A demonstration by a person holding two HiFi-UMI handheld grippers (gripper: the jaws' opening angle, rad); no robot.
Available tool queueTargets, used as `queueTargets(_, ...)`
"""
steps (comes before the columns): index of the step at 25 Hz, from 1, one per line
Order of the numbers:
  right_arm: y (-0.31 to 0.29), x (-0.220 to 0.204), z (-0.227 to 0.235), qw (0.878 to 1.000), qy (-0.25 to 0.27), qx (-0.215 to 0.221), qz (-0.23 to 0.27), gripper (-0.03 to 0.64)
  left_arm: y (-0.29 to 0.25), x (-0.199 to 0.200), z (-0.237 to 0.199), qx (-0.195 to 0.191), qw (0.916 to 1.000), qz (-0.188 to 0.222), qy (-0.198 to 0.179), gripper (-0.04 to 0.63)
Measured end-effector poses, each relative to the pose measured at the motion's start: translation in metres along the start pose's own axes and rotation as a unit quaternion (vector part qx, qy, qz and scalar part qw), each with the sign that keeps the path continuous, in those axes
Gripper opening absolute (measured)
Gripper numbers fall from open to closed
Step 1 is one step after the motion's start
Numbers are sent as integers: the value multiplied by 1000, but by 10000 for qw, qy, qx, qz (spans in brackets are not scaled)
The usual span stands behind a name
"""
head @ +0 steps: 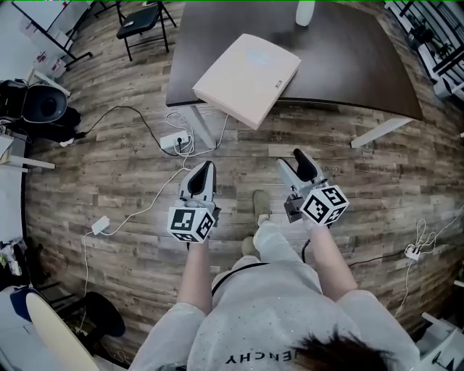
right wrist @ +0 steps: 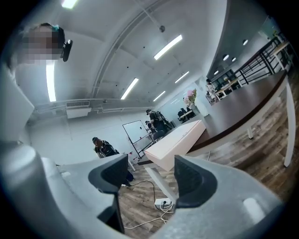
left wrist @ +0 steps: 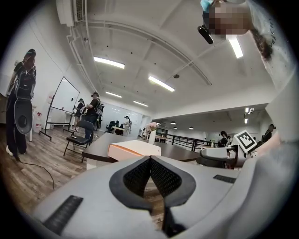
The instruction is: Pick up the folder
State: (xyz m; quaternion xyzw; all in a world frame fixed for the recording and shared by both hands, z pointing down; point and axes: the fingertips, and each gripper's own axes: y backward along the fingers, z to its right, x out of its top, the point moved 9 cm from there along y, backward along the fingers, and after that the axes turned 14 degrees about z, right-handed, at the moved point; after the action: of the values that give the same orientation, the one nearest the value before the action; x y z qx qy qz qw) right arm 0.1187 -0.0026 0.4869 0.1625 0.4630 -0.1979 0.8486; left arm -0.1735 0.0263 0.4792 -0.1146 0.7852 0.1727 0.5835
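The folder [head: 246,76] is a thick, pale cream case lying on the dark brown table [head: 348,65], with its near corner hanging over the front edge. Both grippers are held over the wooden floor, short of the table and apart from the folder. My left gripper [head: 208,168] points toward the folder with its jaws pressed together and nothing between them. In the left gripper view, the left gripper [left wrist: 150,159] has the folder [left wrist: 133,149] ahead of it. My right gripper [head: 293,161] stands open and empty. In the right gripper view, the folder [right wrist: 180,140] shows beyond the right gripper [right wrist: 150,175].
A power strip [head: 174,143] with white cables lies on the floor under the table's front edge. A white table leg [head: 380,130] slants at the right. A black chair [head: 141,22] stands far left; a white container [head: 305,11] sits on the table's far side. Several people stand in the distance.
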Motion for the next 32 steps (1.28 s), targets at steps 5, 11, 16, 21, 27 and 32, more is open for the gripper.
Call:
queueTargets(5, -42, -5, 28, 9994, -304, 55, -160, 305, -41, -9, -12, 81, 10000, -12, 35, -2)
queueTargets(11, -86, -20, 59, 9963, -792, 52, -340, 327, -78, -28, -28, 175, 9997, -89, 108, -2)
queueTargets(16, -114, -34, 79, 9900, -1359, -64, -364, 341, -100, -42, -33, 146, 9996, -189, 173, -2)
queueTargets(21, -138, -47, 97, 9847, -1687, -89, -420, 365, -117, -57, -39, 208, 9992, -261, 201, -2)
queueTargets(27, -164, -55, 111, 9743, -2196, -265, -422, 391, -132, -67, -47, 316, 9987, -335, 219, -2)
queueTargets(32, -184, -63, 115, 9644, -2601, -241, -415, 402, -144, -74, -56, 383, 9983, -364, 240, -2)
